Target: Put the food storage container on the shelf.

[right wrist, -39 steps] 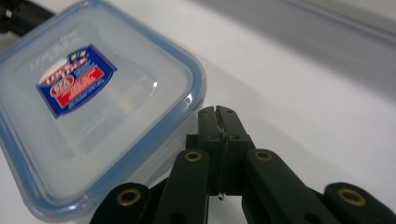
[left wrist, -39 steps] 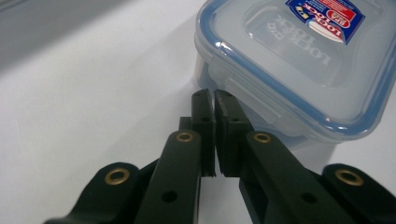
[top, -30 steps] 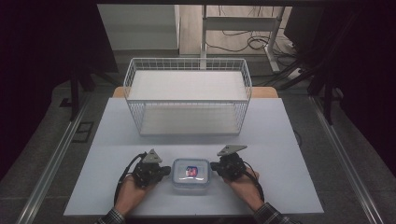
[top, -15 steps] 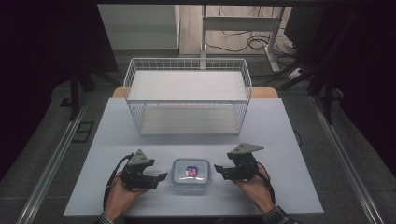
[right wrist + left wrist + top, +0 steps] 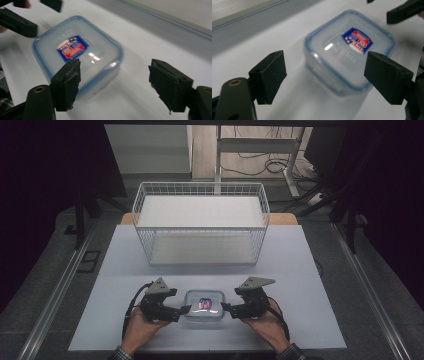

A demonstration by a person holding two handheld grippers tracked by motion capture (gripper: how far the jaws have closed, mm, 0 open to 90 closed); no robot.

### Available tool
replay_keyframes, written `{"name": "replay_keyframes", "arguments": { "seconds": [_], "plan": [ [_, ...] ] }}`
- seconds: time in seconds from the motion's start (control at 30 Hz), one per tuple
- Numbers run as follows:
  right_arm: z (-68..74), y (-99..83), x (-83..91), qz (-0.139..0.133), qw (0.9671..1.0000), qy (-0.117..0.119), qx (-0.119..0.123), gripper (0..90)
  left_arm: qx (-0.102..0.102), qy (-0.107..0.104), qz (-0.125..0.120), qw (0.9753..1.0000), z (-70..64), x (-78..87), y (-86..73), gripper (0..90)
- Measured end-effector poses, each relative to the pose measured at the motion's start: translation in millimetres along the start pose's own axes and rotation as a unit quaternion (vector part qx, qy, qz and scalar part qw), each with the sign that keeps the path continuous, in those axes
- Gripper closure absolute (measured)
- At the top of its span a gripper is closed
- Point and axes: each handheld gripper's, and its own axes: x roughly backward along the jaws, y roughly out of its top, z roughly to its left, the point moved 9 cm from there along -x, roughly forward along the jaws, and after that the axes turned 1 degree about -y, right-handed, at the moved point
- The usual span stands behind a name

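**Two tongs flank one lidded box at the near edge**

The tabletop (image 5: pixel 150 320), the largest thing here, is a single pale sheet that carries everything, and both tongs work at its near edge, within easy reach of the person's hands.

Next in size is one white wire basket (image 5: pixel 200 227), standing well beyond both tongs, straight ahead of the gap between them. It looks empty. Its open top faces up, so it is probably where the box is meant to go, though that is a judgement only.

Then come the two tongs. The left tongs (image 5: pixel 184 310) and the right tongs (image 5: pixel 225 309) lie level with each other, tips pointing inward at the box, so that one hand comes at it from each side. In the left gripper view, the left tongs (image 5: pixel 325 75) stand wide apart with nothing between them; the right tongs (image 5: pixel 113 82) in their own view are likewise spread and empty.

Smallest is the one clear plastic box (image 5: pixel 204 306), blue-rimmed lid on and a red-and-blue label on top. It sits flat on the tabletop directly between the two tongs, their tips just beside its left and right walls. Contact cannot be told.
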Motion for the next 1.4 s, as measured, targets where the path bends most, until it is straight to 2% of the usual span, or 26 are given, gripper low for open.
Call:
{"name": "replay_keyframes", "arguments": {
  "seconds": [0.13,0.2,0.27,0.33,0.43,0.47,0.53,0.57,0.6,0.67,0.77,0.83,0.9,0.97,1.13,1.2,1.23,1.27,1.4],
  "plan": [
    [8.9,1.2,-14.5,0.01,0.9998,0.015,-0.002,21.0,0.009,-0.003,0.021,0.9997,0.0,-16.2,-1.2,14.4],
    [11.5,-0.4,-22.1,0.019,0.9994,0.025,-0.01,17.9,0.031,-0.021,0.023,0.999,-0.6,-19.3,-2.2,12.5],
    [14.5,-2.6,-26.6,0.026,0.9978,0.049,-0.035,16.4,0.048,-0.047,0.036,0.9971,-3.3,-21.8,-6.4,10.6],
    [16.0,-5.7,-28.1,0.036,0.9962,0.064,-0.047,14.4,0.07,-0.083,0.044,0.9931,-8.2,-23.2,-11.0,11.7],
    [22.1,-12.5,-28.7,0.052,0.9909,0.102,-0.071,15.1,0.067,-0.094,0.053,0.9919,-12.6,-19.3,-15.2,14.1],
    [23.9,-15.4,-28.3,0.057,0.99,0.105,-0.074,13.9,0.063,-0.095,0.055,0.992,-13.0,-17.1,-16.2,18.5],
    [24.5,-16.4,-27.3,0.057,0.9902,0.103,-0.075,14.9,0.065,-0.097,0.055,0.9916,-14.1,-14.7,-17.6,24.3],
    [24.7,-16.9,-21.1,0.052,0.9913,0.098,-0.07,21.8,0.068,-0.101,0.055,0.991,-15.7,-10.1,-21.6,27.8],
    [25.2,-17.8,-18.3,0.053,0.9912,0.1,-0.068,24.3,0.07,-0.102,0.054,0.9908,-16.1,-8.1,-22.4,30.1],
    [25.6,-20.9,-14.2,0.054,0.9895,0.11,-0.077,30.8,0.063,-0.102,0.054,0.9913,-16.4,-5.9,-23.3,33.3],
    [25.3,-24.4,-10.3,0.055,0.9855,0.128,-0.097,38.9,0.076,-0.11,0.047,0.99,-14.9,-1.4,-24.4,38.6],
    [24.1,-23.6,-6.1,0.046,0.9855,0.132,-0.095,46.5,0.082,-0.122,0.04,0.9883,-13.7,1.8,-25.7,43.9],
    [22.2,-22.7,-3.8,0.04,0.9841,0.14,-0.103,50.3,0.1,-0.137,0.026,0.9851,-12.4,5.3,-25.0,49.9],
    [20.3,-22.0,-2.6,0.032,0.9816,0.148,-0.116,53.5,0.108,-0.143,0.016,0.9837,-10.7,5.9,-24.4,54.4],
    [16.9,-22.3,-1.7,0.026,0.9757,0.169,-0.136,55.7,0.115,-0.151,0.007,0.9818,-9.0,5.5,-24.1,55.5],
    [15.8,-22.1,-1.9,0.023,0.9746,0.173,-0.14,56.1,0.127,-0.157,-0.002,0.9793,-6.8,4.8,-23.8,56.0],
    [15.3,-22.0,-2.0,0.022,0.9744,0.174,-0.141,56.1,0.127,-0.157,-0.002,0.9793,-6.8,4.8,-23.8,56.3],
    [14.4,-21.8,-2.1,0.02,0.9747,0.173,-0.14,56.2,0.136,-0.161,-0.011,0.9775,-4.9,4.0,-22.7,56.7],
    [11.7,-19.7,-2.3,0.01,0.9745,0.171,-0.145,56.3,0.138,-0.164,-0.017,0.9767,-2.6,3.4,-18.6,57.1]
  ]
}}
